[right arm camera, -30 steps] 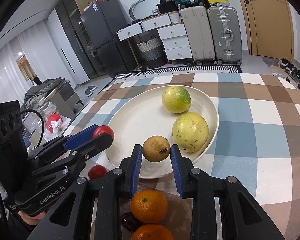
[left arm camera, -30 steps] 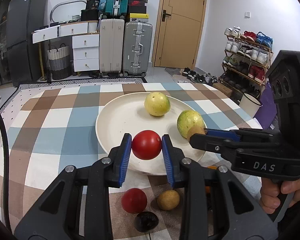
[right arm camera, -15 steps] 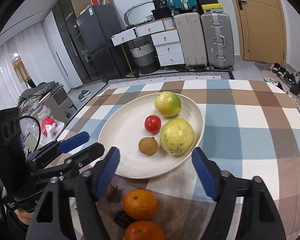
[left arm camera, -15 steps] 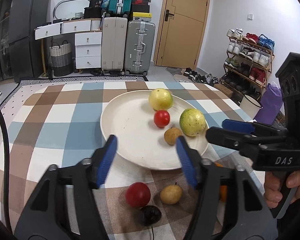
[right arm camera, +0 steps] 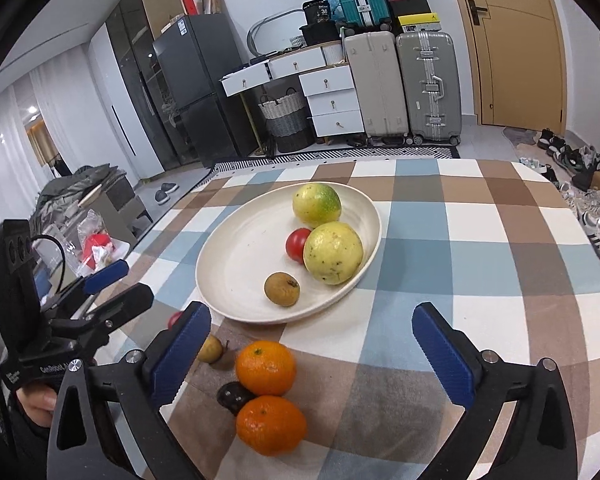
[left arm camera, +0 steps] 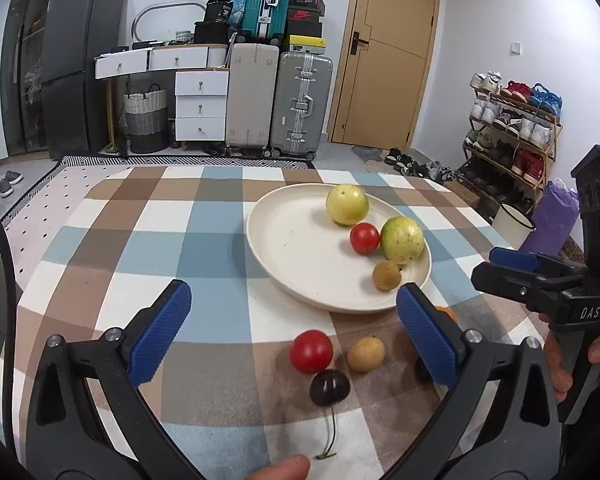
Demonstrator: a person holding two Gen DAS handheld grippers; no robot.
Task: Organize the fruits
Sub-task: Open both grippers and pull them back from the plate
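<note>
Left wrist view shows the left gripper [left arm camera: 294,322] with its blue-padded jaws spread wide and nothing between them, hanging over the checked cloth of the table [left arm camera: 148,240]. Between the jaws and a little nearer than their tips lie, from left to right, a red tomato [left arm camera: 311,351], a dark cherry [left arm camera: 329,387] just below it with its stem trailing toward the camera, and a small tan fruit [left arm camera: 366,354]; all three sit on the cloth, close together. Beyond the right jaw's tip stands the cream plate [left arm camera: 288,248], carrying a yellow fruit [left arm camera: 347,204] at the far side, a smaller red tomato [left arm camera: 364,238] touching a green-yellow fruit [left arm camera: 402,239], and a brown wrinkled fruit [left arm camera: 386,275] nearest the rim. Past the right jaw, at the frame's edge, the right gripper [left arm camera: 514,266] reaches in from the side, held by a hand [left arm camera: 580,360]. Right wrist view shows that gripper's own jaws likewise spread wide with nothing held, and the left gripper [right arm camera: 112,284] off beyond the left jaw. Just inside the left jaw lies the tan fruit [right arm camera: 210,349]; between the jaws, toward the left one, sit two oranges [right arm camera: 265,367], one behind the other and touching, with a dark fruit [right arm camera: 232,396] tucked against them. The plate [right arm camera: 236,264] lies ahead of the jaws, a bit left of centre.
</note>
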